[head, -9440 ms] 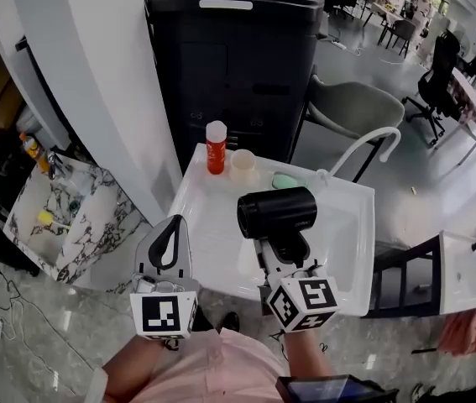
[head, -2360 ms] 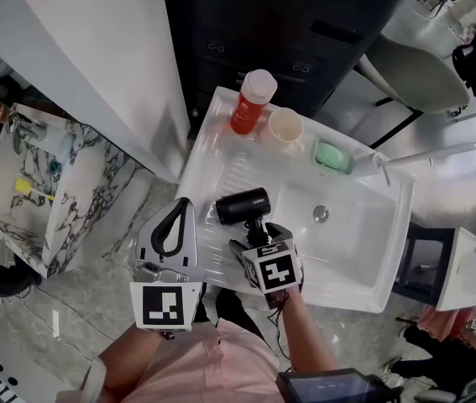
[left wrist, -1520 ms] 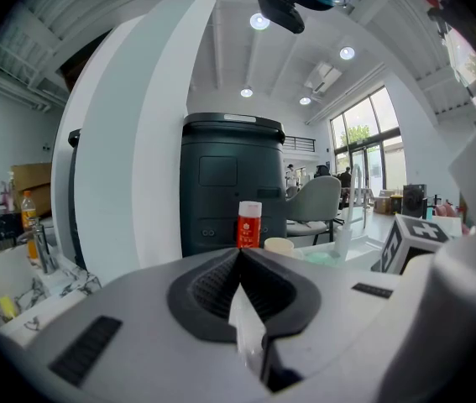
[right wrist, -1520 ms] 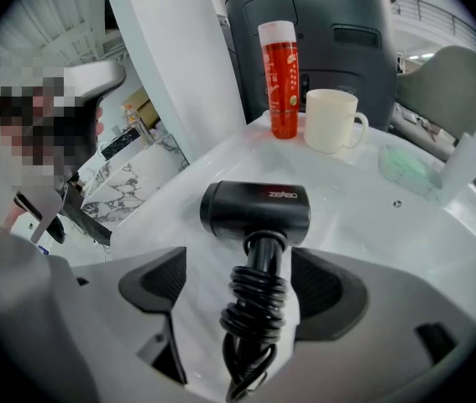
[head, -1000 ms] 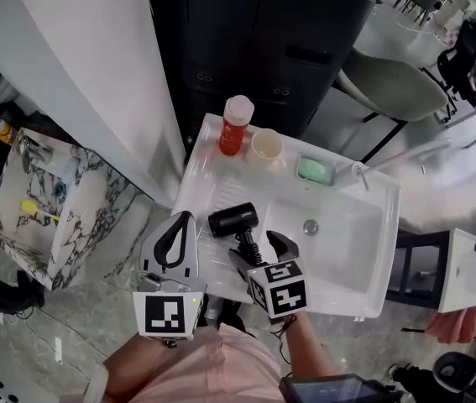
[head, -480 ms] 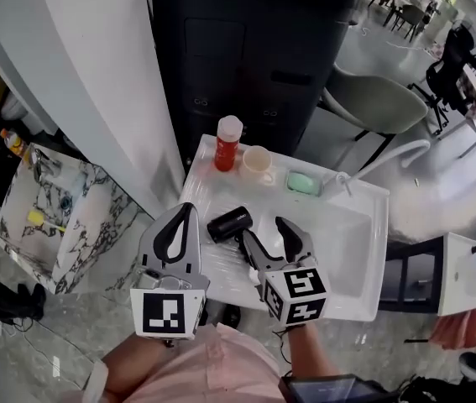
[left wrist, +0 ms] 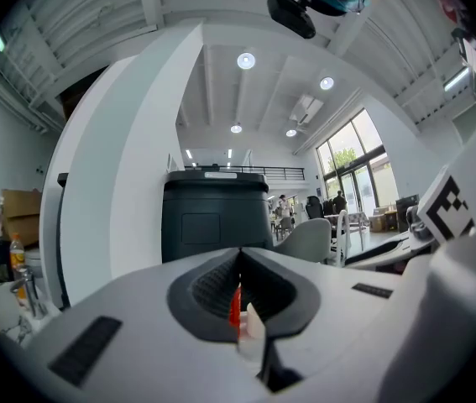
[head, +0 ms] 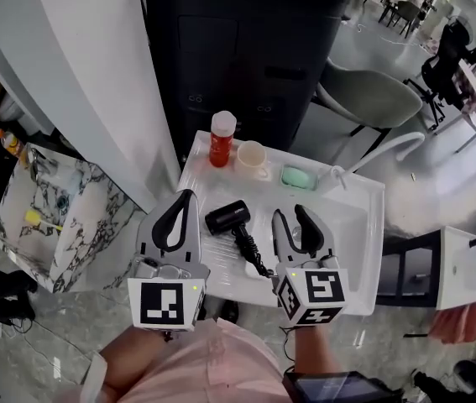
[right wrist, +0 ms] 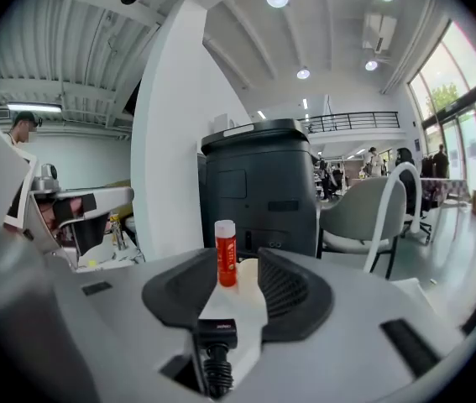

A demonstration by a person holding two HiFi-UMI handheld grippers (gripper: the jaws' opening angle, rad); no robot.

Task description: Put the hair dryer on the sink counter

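The black hair dryer lies on its side on the flat left part of the white sink counter. Its cord trails toward me. My right gripper hovers to the right of it, over the basin. It is open: its jaws have just been closing and nothing is between them. In the right gripper view the dryer's handle end shows low between the jaws of the right gripper, apart from both pads. My left gripper is shut and empty, left of the dryer. The left gripper points level at the dark cabinet.
A red bottle, a cream cup and a green soap stand along the counter's back edge. The white faucet arches at the back right. Behind stands a dark cabinet, with a white pillar at left and a chair at right.
The right gripper has let go of the dryer's handle, lifted away to the right, and its jaws have narrowed. The dryer stays on the counter. The left gripper rose a little.
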